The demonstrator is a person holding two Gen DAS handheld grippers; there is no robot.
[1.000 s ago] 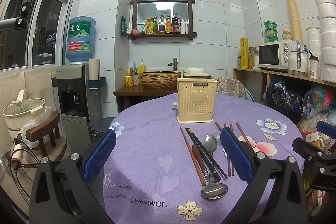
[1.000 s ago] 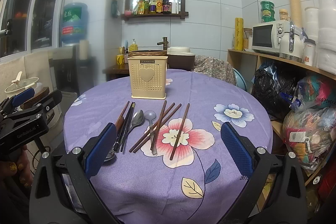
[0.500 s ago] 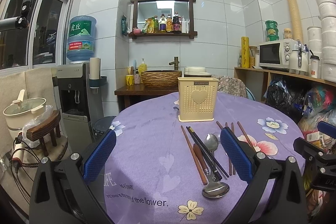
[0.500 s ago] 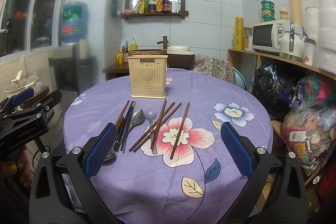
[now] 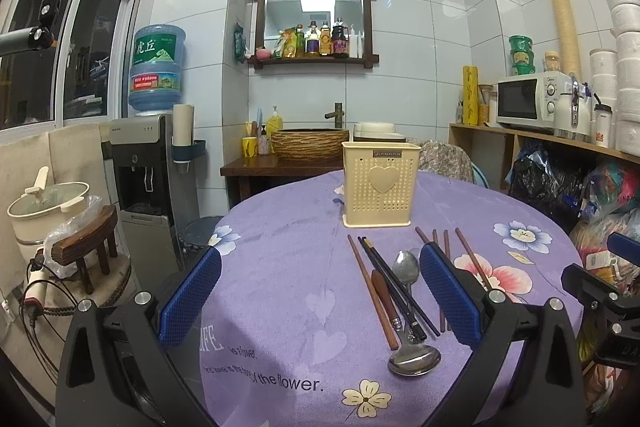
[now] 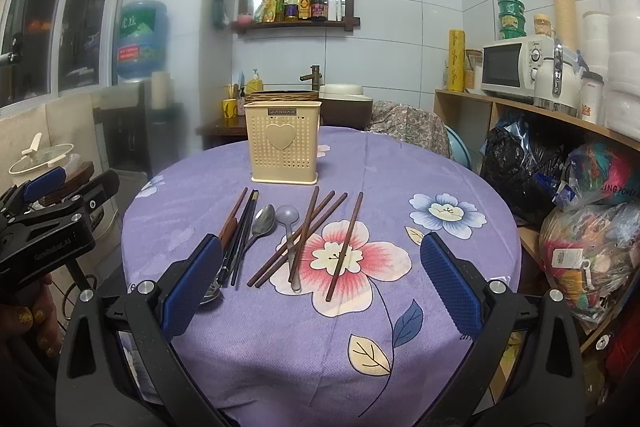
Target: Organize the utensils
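- While both grippers hang above the near edge of the round table (image 6: 440, 179) w/ purple floral cloth, nothing is gripped
- Left gripper (image 5: 320, 291): blue pads wide apart, empty, over the cloth just left of the utensil pile
- Right gripper (image 6: 320, 283): pads wide apart too, empty, facing the loose chopsticks
- Cream utensil holder (image 6: 283, 143) w/ heart on front stands upright toward the table's far side, behind all utensils
- Left cluster: brown chopstick (image 5: 372, 291), black chopsticks (image 5: 396, 287), metal spoon (image 5: 406, 267) bowl toward the holder, and a bigger wood-handled spoon (image 5: 414, 359) bowl toward the near edge; all touching or overlapping
- Right cluster: four brown chopsticks (image 6: 306, 231) fanned out on the pink flower print, translucent plastic spoon (image 6: 287, 223) lying across under them
- Left gripper's body also shows at left edge of right wrist view, w/ person's fingers (image 6: 28, 315) below
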